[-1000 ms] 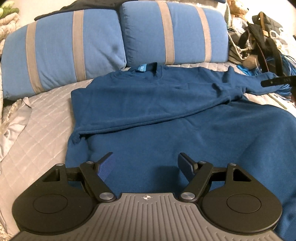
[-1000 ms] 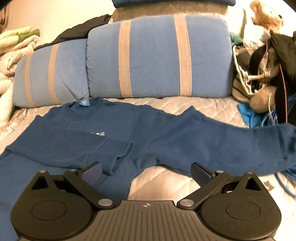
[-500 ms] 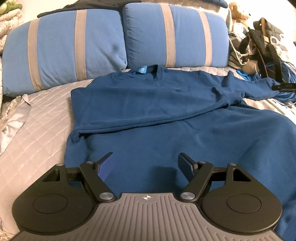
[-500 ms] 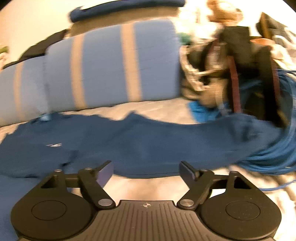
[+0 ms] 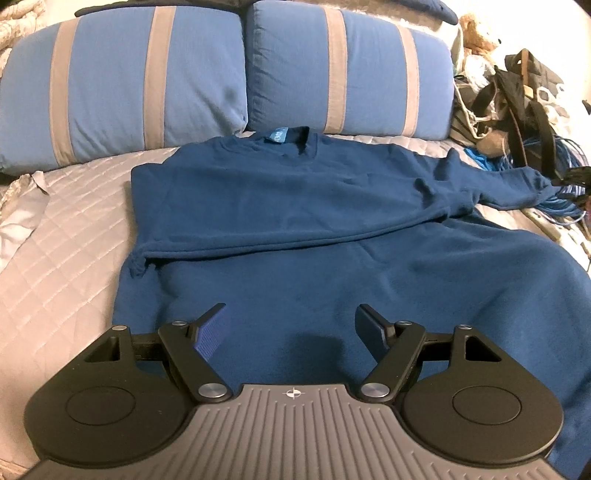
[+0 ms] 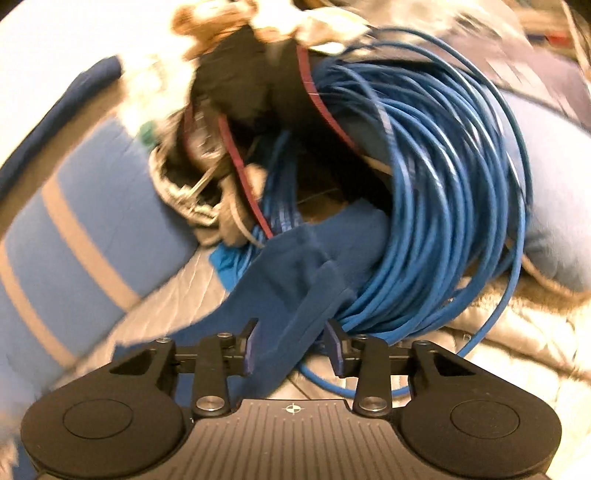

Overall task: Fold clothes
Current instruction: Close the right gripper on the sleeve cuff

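A dark blue sweatshirt [image 5: 314, 206] lies flat on the quilted bed, collar toward the pillows. Its left sleeve is folded across the chest. Its right sleeve [image 5: 517, 181] stretches to the right onto a blue cable coil. My left gripper [image 5: 293, 325] is open and empty, hovering over the sweatshirt's lower body. My right gripper [image 6: 291, 347] is half closed around the cuff end of the right sleeve [image 6: 295, 280], which runs between its fingers; the pads do not visibly press the cloth. The right wrist view is blurred.
Two blue pillows with grey stripes [image 5: 229, 70] stand behind the sweatshirt. A coil of blue cable [image 6: 443, 206], dark bags with straps [image 5: 517, 96] and a stuffed toy [image 5: 476, 33] crowd the right side. Bare grey quilt [image 5: 62, 236] lies to the left.
My right gripper swung right along the sleeve to its cuff by the cable coil and narrowed its fingers around it. My left gripper has barely shifted.
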